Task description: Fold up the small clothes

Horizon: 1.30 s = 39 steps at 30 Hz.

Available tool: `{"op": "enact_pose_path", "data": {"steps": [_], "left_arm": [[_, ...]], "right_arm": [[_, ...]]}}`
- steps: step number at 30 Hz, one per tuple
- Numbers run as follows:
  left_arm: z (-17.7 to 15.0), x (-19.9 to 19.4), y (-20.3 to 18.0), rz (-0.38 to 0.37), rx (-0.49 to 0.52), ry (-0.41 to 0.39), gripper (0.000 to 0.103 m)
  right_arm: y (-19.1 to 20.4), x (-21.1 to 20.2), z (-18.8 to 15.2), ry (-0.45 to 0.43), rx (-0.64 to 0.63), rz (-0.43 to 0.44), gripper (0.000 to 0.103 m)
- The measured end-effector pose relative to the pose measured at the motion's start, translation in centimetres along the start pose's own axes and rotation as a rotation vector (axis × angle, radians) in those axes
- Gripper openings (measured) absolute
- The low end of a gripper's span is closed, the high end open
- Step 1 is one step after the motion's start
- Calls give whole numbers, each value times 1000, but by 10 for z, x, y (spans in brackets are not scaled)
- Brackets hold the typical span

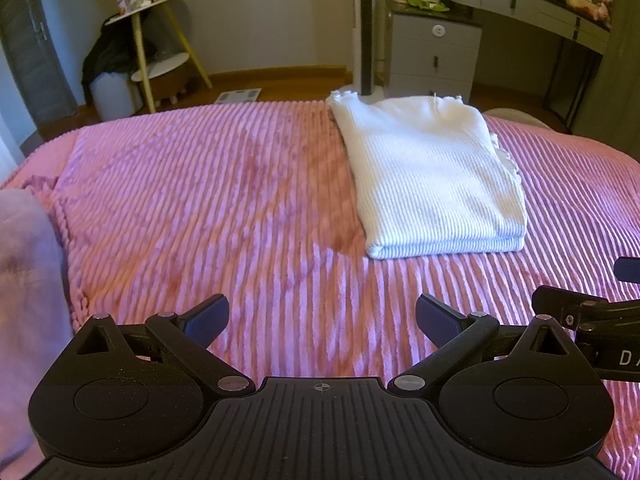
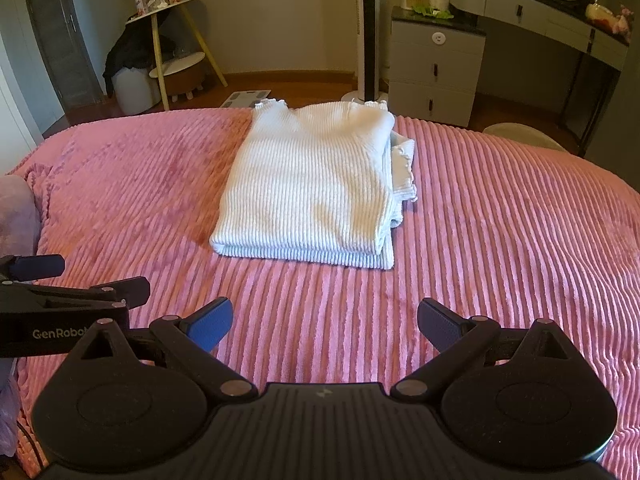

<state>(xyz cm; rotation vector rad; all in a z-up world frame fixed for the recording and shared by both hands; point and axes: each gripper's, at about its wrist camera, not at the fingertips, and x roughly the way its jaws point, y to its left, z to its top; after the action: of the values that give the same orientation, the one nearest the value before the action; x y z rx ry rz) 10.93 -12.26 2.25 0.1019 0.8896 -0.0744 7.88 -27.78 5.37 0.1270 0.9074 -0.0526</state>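
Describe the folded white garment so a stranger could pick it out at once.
Start at the bed covered by a pink ribbed blanket. Toward its far edge, ahead of both open grippers, lies the white ribbed knit top, folded into a neat rectangle with a frilled hem poking out on its right side. It is the only white item on the pink cover.

The left gripper (image 1: pixel 322 322) hangs over the pink ribbed bedspread (image 1: pixel 208 208), jaws spread wide and holding nothing. Ahead and to the right lies a white ribbed garment (image 1: pixel 432 176) — folded into a neat rectangle, flat on the bedspread. Part of the right gripper (image 1: pixel 592 312) shows at the right edge — well clear of the garment.
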Motion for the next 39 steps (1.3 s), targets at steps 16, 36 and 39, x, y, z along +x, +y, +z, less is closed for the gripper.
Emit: {"op": "enact_pose_path", "data": {"steps": [16, 36, 39], "left_arm": [[1, -1, 2, -14, -6, -6, 102], [9, -3, 0, -76, -37, -23, 102], [9, -3, 0, -62, -35, -35, 102]], "right_arm": [[-2, -1, 0, -4, -9, -11, 99], [-5, -1, -2, -7, 3, -13, 99], [-6, -1, -1, -7, 4, -15, 99]]}}
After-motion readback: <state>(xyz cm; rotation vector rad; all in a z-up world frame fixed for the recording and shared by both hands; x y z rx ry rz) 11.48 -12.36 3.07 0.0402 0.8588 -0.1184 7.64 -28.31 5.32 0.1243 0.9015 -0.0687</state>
